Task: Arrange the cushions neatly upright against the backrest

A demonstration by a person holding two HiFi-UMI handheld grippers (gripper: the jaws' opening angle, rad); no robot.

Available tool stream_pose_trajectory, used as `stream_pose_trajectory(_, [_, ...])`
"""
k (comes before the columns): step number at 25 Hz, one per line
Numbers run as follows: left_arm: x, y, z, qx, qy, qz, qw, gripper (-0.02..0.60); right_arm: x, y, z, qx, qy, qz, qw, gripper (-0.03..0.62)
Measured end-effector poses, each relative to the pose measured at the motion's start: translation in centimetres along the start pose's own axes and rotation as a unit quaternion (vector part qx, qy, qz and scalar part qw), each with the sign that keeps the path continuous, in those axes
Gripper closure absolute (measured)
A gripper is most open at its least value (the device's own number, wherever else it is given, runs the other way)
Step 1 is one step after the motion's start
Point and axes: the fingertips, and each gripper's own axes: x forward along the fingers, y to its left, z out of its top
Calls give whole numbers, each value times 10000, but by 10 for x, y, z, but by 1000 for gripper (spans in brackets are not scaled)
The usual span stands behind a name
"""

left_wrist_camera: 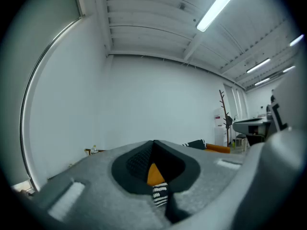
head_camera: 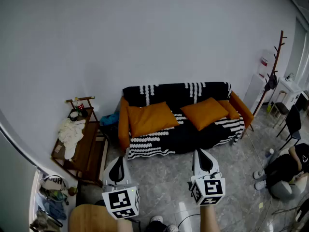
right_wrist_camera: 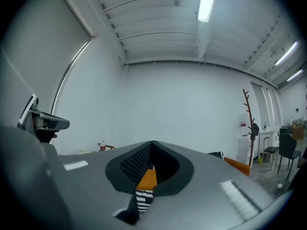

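A sofa [head_camera: 183, 138] under a black-and-white striped cover, with orange arms, stands against the white wall. Two large orange cushions lie tilted on its seat: one on the left [head_camera: 149, 118], one right of the middle [head_camera: 205, 112]. A smaller orange cushion [head_camera: 230, 109] rests by the right arm. Both grippers hover over the grey floor in front of the sofa, well short of it. My left gripper [head_camera: 117, 160] and right gripper [head_camera: 202, 152] are both shut with nothing held. In both gripper views only a sliver of orange and stripes shows past the closed jaws.
A wooden side table [head_camera: 87, 151] with a pale cloth [head_camera: 70, 132] stands left of the sofa, something blue [head_camera: 110, 118] between them. At the right are a coat rack [head_camera: 273, 66], a dark chair [head_camera: 292, 122] and a person on the floor [head_camera: 286, 170]. A round wooden top [head_camera: 91, 219] lies at the bottom.
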Motion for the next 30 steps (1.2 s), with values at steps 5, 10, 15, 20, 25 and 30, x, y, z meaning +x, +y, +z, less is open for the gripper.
stream_pose_trajectory(5, [2, 0, 0, 24, 0, 5, 10000, 577, 2, -2, -1, 3, 2, 13, 10000, 588])
stream_pose_trajectory(10, [9, 3, -2, 24, 22, 18, 10000, 577, 9, -3, -4, -7, 30, 9, 10000, 588])
stream_pose_trajectory(15, [21, 11, -4, 20, 43, 10, 10000, 577, 20, 0, -6, -10, 38, 4, 10000, 588])
stream_pose_trajectory(20, [42, 22, -10, -11, 76, 3, 10000, 577, 42, -1, -12, 24, 37, -42, 10000, 588])
stream_pose_trajectory(25, [65, 33, -16, -128, 51, -64, 9999, 503, 64, 8, -21, 75, 53, 100, 9999, 517])
stream_pose_trajectory(30, [86, 41, -19, -87, 59, -85, 9999, 327, 85, 15, -26, 132, 79, 256, 9996, 377])
